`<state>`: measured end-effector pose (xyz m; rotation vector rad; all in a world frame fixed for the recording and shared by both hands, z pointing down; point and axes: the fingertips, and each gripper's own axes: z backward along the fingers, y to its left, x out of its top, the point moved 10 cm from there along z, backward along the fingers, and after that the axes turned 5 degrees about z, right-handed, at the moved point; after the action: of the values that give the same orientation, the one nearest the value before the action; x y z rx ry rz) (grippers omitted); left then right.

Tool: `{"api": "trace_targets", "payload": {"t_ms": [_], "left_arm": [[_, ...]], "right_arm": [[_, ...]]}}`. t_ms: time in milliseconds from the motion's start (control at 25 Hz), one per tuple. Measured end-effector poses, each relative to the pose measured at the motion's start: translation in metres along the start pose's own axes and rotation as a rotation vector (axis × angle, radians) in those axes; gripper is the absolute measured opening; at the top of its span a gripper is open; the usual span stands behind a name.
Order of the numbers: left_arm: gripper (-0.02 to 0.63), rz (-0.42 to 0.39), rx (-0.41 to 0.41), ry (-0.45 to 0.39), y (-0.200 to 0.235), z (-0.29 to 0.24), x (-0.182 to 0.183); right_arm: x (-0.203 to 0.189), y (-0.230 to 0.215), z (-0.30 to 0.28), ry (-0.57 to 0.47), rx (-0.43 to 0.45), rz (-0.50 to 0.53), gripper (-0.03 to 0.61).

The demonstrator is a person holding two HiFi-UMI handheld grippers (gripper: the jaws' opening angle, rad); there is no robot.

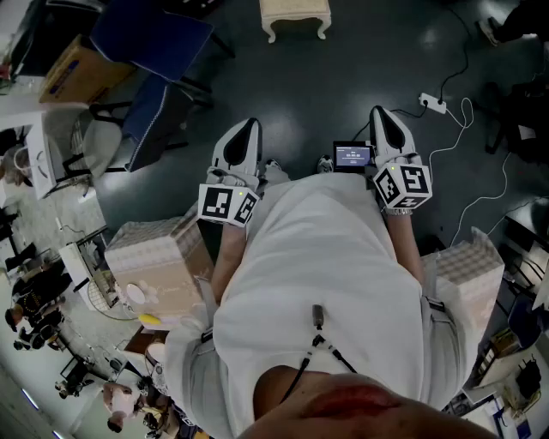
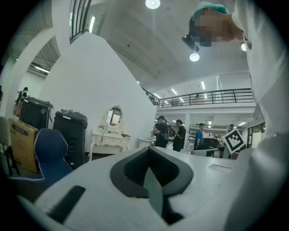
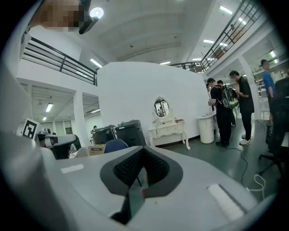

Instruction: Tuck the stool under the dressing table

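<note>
Two grippers, head view: left gripper [image 1: 246,129] and right gripper [image 1: 383,116], both pressed together and empty, well short of the stool [image 1: 295,15]; the power strip [image 1: 433,103] and its cable may snag a dragged leg. Left gripper view: dressing table [image 2: 109,137] distant, blue chair [image 2: 49,153] nearer. Right gripper view: people [image 3: 226,113] crowd beside the table

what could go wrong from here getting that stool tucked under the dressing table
The left tongs and right tongs are shut and empty; unless opened, they may only shove or tip the stool ahead.
A corded power strip lies on the floor at right; a foot or stool leg could snag it.
A blue chair stands near the dressing table, so the approach may be tight.
</note>
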<state>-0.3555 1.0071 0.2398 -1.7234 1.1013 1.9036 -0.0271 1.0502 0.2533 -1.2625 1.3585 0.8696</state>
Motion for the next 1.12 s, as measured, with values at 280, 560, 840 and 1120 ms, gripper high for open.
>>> {"api": "trace_targets", "payload": {"t_ms": [280, 560, 840, 1120], "left_arm": [[0.006, 0.002, -0.103, 0.027, 0.049, 0.037, 0.015], [0.006, 0.046, -0.153, 0.063, 0.091, 0.077, 0.004], [0.006, 0.067, -0.170, 0.068, 0.091, 0.093, -0.007], [0.006, 0.085, -0.136, 0.055, 0.083, 0.086, -0.010]], "right_arm": [[0.001, 0.070, 0.011, -0.019, -0.098, -0.013, 0.008], [-0.013, 0.120, 0.032, -0.041, -0.194, -0.089, 0.008], [-0.015, 0.130, 0.045, -0.034, -0.213, -0.103, 0.008], [-0.018, 0.117, 0.041, -0.026, -0.188, -0.123, 0.008]]}}
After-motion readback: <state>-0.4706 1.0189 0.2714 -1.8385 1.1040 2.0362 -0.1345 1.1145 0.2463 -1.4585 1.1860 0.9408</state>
